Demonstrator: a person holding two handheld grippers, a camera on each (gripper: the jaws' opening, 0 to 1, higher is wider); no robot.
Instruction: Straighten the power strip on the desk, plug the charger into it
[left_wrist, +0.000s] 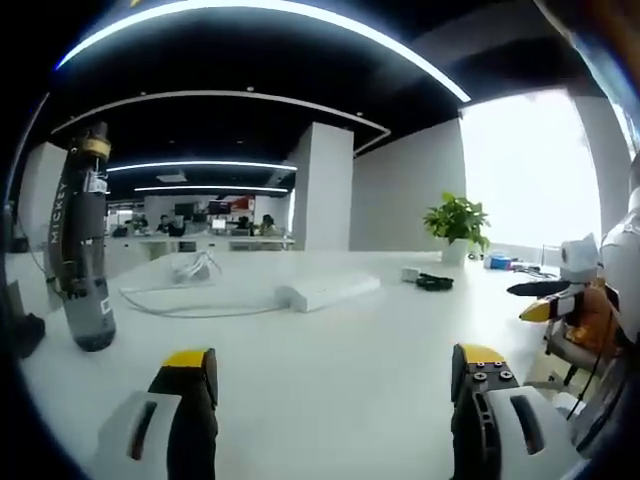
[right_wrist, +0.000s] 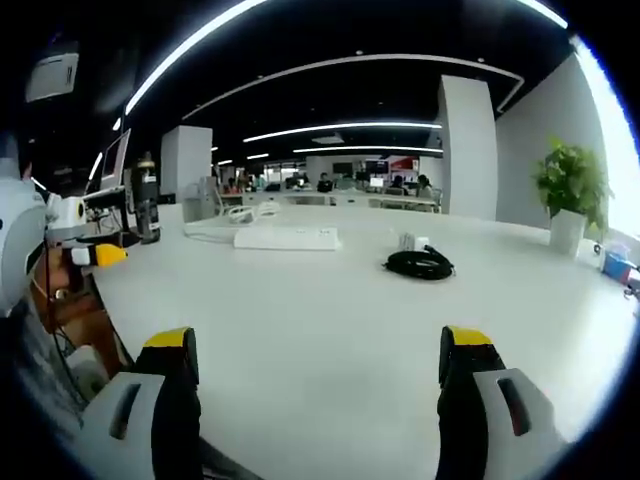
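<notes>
fingers (left_wrist: 190, 365) apart, above desk (left_wrist: 330, 370)

The desk (right_wrist: 330, 330) looks smooth and faintly glossy, the power strip (right_wrist: 287, 238) seemingly matt white plastic.

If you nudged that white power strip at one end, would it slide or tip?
The power strip lies long and flat on the smooth desk, so it would probably slide and swivel rather than tip. It looks rigid. Its white cord trails loosely behind it, so it may drag or tug a little.
</notes>
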